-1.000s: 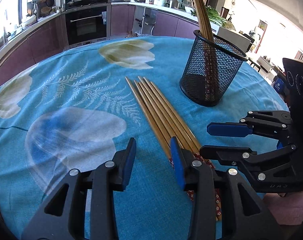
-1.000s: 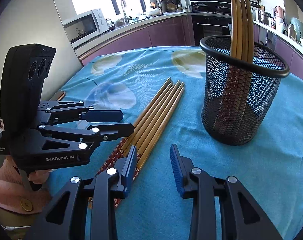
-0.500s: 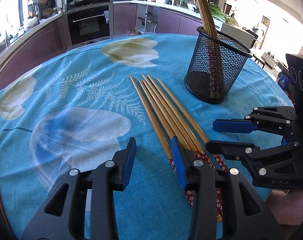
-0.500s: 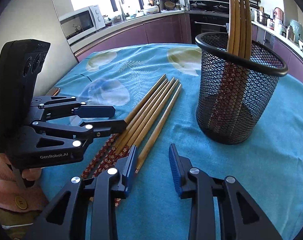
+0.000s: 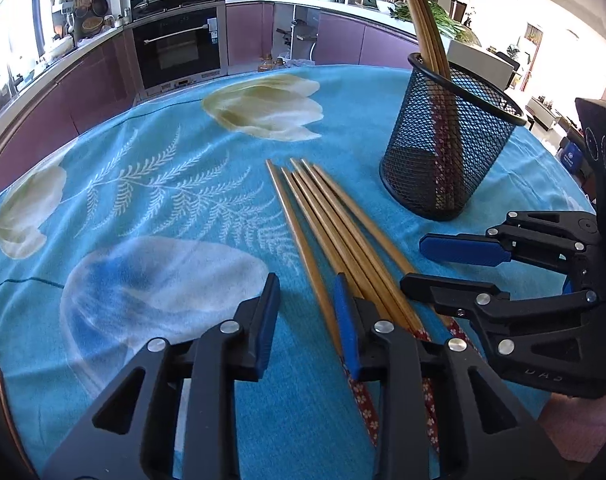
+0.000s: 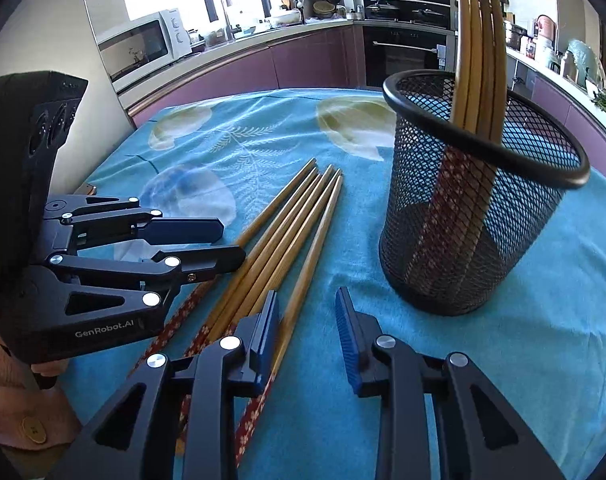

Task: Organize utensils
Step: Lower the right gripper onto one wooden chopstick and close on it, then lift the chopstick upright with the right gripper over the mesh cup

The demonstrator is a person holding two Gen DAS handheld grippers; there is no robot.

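Lying fanned on the blue cloth (image 5: 151,184), five loose chopsticks (image 5: 323,224) run from the middle of the left wrist view down toward its lower right, tips pointing up-frame and red patterned ends nearest the cameras. A black mesh cup (image 5: 447,152) stands upright at the upper right of that view, just beyond the chopsticks' right side and apart from them, with several more chopsticks (image 6: 477,48) leaning inside it, patterned ends down.

At the bottom centre of its own view, the left gripper (image 5: 307,312) has its jaws narrowly parted and closing. One chopstick slants through the gap, but the blue pads do not press on it, and the rest of the bundle passes under the right-hand finger.

In the right wrist view the right gripper (image 6: 307,328) sits at the bottom centre, jaws also narrowly parted and closing, with only cloth between them. The nearest chopstick lies just beside its left-hand finger. Both grippers hover over the patterned ends, close together. A kitchen counter (image 6: 239,48) curves along the back.
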